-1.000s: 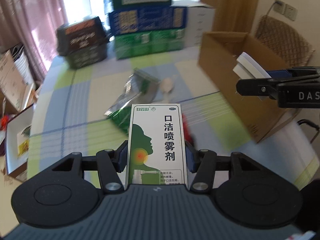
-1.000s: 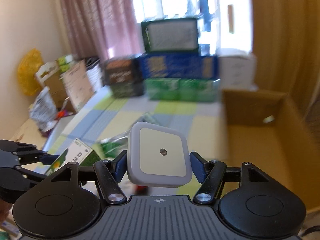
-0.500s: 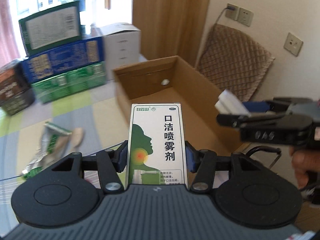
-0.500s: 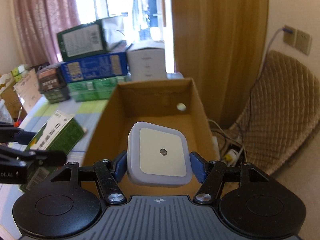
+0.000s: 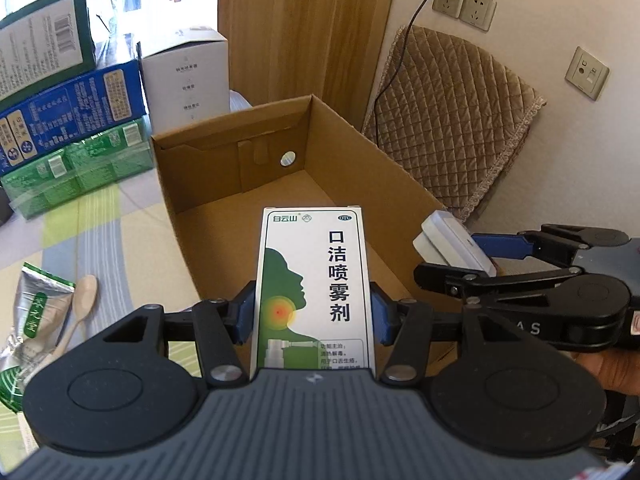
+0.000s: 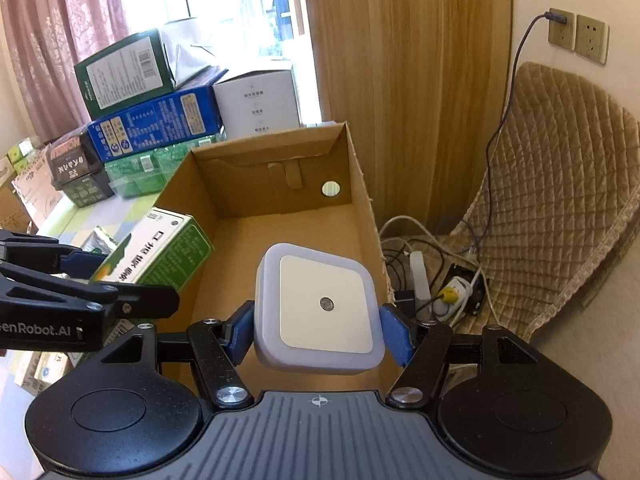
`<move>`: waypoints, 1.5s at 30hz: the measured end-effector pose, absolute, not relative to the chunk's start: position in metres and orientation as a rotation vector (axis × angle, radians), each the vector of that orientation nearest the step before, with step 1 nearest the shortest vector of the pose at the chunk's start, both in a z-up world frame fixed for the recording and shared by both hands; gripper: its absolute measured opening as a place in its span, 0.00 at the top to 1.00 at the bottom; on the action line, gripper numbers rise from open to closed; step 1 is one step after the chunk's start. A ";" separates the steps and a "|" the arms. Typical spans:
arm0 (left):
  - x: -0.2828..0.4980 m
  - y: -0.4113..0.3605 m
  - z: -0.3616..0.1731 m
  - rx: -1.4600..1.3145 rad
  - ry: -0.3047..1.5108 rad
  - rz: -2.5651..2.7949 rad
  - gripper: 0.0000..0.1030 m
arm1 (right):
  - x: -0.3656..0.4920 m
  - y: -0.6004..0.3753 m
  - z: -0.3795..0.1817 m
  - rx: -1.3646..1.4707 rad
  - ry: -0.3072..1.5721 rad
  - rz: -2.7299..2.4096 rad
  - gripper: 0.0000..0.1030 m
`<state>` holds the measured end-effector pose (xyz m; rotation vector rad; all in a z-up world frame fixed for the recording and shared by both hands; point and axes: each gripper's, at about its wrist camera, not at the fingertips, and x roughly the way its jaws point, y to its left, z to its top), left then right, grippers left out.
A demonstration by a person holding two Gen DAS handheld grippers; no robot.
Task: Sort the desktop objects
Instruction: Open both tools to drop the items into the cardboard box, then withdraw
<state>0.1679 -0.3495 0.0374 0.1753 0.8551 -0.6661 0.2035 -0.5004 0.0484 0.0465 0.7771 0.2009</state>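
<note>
My left gripper [image 5: 312, 314] is shut on a white-and-green throat spray box [image 5: 314, 280] and holds it upright over the near end of an open cardboard box [image 5: 236, 148]. My right gripper [image 6: 318, 332] is shut on a white square night light [image 6: 320, 308], also above the cardboard box [image 6: 272, 168]. In the left wrist view the right gripper [image 5: 460, 256] comes in from the right with the night light [image 5: 452, 240]. From the right wrist, the left gripper [image 6: 100, 276] shows at the left with the spray box [image 6: 160, 250]. The cardboard box's inside looks bare.
A silver-green pouch [image 5: 36, 308] and a pale spoon [image 5: 82, 300] lie on the checked tablecloth at left. Stacked green, blue and white cartons [image 6: 156, 120] stand behind the box. A quilted chair [image 6: 560, 200] and a power strip with cables [image 6: 448, 284] sit to the right.
Both grippers swung right from over the table to above the open cardboard box, each keeping its object. The pouch and spoon slid to the left edge of the left wrist view.
</note>
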 end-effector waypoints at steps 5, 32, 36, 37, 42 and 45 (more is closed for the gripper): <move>0.170 -0.351 0.032 0.190 0.844 -0.657 0.51 | 0.207 -0.499 0.043 0.046 0.787 0.207 0.39; 0.138 -0.243 0.065 0.154 0.785 -0.513 0.42 | 0.175 -0.462 0.073 0.048 0.745 0.271 0.25; 0.123 -0.220 0.069 0.147 0.778 -0.485 0.39 | 0.157 -0.447 0.087 0.044 0.724 0.300 0.21; 0.120 -0.213 0.070 0.146 0.777 -0.477 0.38 | 0.152 -0.443 0.090 0.043 0.718 0.309 0.20; 0.103 -0.173 0.076 0.133 0.775 -0.420 0.33 | 0.127 -0.416 0.103 0.030 0.699 0.365 0.15; 0.094 -0.144 0.078 0.127 0.771 -0.364 0.27 | 0.114 -0.396 0.106 0.025 0.691 0.409 0.12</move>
